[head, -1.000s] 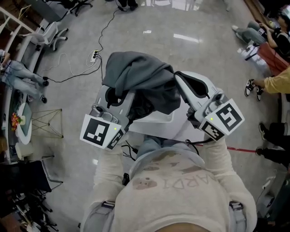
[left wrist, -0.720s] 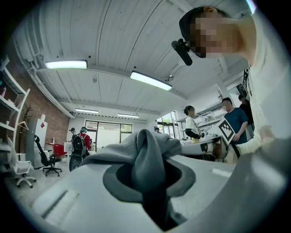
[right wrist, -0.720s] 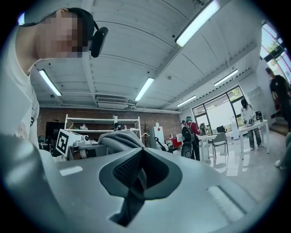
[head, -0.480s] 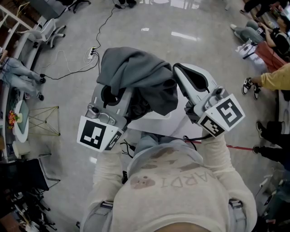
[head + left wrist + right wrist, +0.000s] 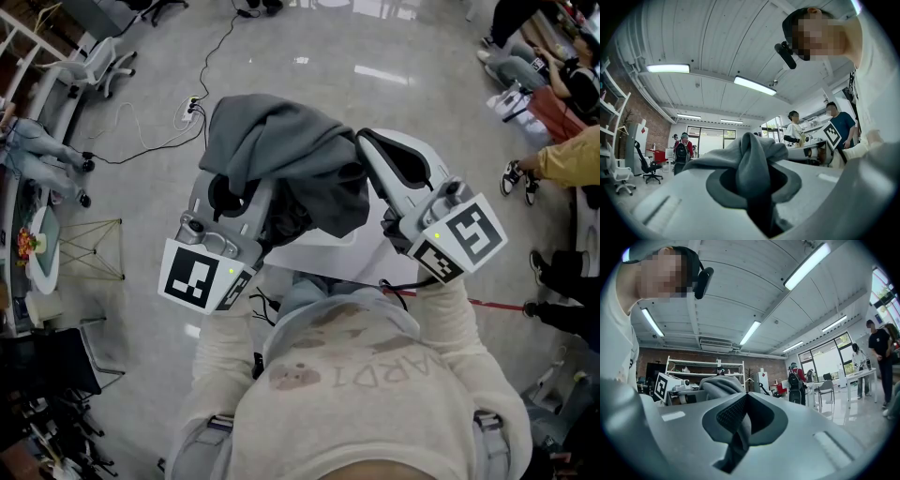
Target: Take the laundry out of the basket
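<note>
A dark grey garment point(image 5: 281, 155) hangs bunched between my two grippers, held high above the floor in front of the person's chest. The left gripper point(image 5: 242, 192) is shut on a fold of the garment point(image 5: 751, 157), which fills its jaws and rises as a hump beyond them. A thinner strip of the same cloth point(image 5: 738, 425) is pinched in the shut right gripper point(image 5: 373, 155). Both grippers point up towards the ceiling. Under the garment a white object point(image 5: 319, 251), possibly the basket, shows only in part.
A cable and power strip point(image 5: 192, 114) lie on the glossy floor beyond. Seated people point(image 5: 567, 169) are at the right edge, and an office chair point(image 5: 105, 64) and tables at the left. Standing people point(image 5: 682, 152) and shelving point(image 5: 701, 369) appear in the room.
Both grippers and the garment have shifted slightly up and left in the head view since one second ago. They have held nearly still over the last half second.
</note>
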The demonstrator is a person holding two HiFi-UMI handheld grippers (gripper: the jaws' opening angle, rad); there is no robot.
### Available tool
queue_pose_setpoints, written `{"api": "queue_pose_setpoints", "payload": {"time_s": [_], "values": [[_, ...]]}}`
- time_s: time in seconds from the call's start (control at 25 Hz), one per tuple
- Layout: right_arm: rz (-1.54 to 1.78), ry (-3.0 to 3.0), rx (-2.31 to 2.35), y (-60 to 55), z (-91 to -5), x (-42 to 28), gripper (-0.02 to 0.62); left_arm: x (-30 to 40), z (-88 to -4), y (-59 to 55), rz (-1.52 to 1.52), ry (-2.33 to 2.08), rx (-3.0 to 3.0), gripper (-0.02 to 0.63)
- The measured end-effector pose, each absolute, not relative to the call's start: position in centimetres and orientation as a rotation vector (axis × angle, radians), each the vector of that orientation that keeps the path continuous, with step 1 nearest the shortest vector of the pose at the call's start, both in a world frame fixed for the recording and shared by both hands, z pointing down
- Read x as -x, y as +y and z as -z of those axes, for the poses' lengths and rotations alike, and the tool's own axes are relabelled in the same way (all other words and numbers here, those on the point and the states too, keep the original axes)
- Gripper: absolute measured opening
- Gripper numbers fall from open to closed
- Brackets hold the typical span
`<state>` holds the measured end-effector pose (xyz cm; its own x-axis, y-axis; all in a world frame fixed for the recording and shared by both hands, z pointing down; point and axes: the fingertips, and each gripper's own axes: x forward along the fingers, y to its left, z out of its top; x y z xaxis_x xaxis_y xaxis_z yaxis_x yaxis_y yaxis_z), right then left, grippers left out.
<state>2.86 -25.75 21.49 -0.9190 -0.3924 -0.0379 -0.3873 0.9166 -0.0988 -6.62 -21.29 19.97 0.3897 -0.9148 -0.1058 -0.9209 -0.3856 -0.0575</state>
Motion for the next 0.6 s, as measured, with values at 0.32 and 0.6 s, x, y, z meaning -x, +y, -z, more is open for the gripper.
{"api": "queue_pose_setpoints", "payload": {"time_s": [0.32,0.6], "values": [[0.125,3.019,0.622,-25.72,-21.64,-2.78,0.028,6.88,-20.04,-21.44,-0.087,1.672,2.523,0.075],[0.118,3.019,0.623,-25.37,-21.32,-2.71,0.027,6.86,-19.82,-21.21,-0.089,1.664,2.529,0.075]]}}
